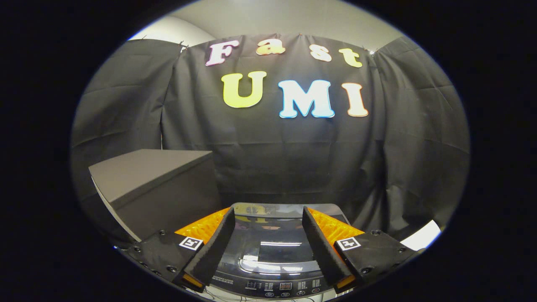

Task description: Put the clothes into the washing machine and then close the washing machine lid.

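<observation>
Glossy washing machine lid point(268, 247) down; one grey box point(155, 184) beside; tongs point(268, 220) spread, empty.

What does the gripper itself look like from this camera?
The gripper has two wedge-shaped fingers with ribbed faces. Each sits on a black block fixed with dark screws and carrying a small square black-and-white marker. Orange ridged panels show behind the fingers. The fingers stand apart, open, above the washing machine, whose lid is down.
</observation>
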`<state>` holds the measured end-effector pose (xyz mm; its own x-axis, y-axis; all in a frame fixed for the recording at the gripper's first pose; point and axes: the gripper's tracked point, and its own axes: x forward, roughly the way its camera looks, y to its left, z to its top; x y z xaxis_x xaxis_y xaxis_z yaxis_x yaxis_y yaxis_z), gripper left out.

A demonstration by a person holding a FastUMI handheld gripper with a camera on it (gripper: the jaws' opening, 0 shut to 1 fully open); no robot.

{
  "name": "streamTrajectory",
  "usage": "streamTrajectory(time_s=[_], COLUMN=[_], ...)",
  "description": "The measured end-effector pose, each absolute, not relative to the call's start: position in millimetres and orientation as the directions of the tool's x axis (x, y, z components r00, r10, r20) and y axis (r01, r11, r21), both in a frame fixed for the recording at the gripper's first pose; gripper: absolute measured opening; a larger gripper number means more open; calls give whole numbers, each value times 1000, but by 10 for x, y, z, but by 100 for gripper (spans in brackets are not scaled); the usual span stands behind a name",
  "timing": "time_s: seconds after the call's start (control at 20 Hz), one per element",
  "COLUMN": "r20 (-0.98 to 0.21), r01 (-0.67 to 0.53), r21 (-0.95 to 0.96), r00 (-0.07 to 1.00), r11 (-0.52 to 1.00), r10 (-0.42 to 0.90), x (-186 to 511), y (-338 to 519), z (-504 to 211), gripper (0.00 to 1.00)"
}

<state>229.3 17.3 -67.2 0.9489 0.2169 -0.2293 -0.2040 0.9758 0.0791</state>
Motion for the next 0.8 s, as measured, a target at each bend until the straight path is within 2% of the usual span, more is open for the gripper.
streamTrajectory(time_s=[0.25,0.6,0.8], r20=[-161,-70,-104], r01=[-195,-140,-127], r21=[40,98,85], r00=[967,987,985], r11=[980,985,988], r10=[199,148,136], x=[1618,630,191], y=[223,165,104], z=[-227,333,265], gripper=[100,99,99])
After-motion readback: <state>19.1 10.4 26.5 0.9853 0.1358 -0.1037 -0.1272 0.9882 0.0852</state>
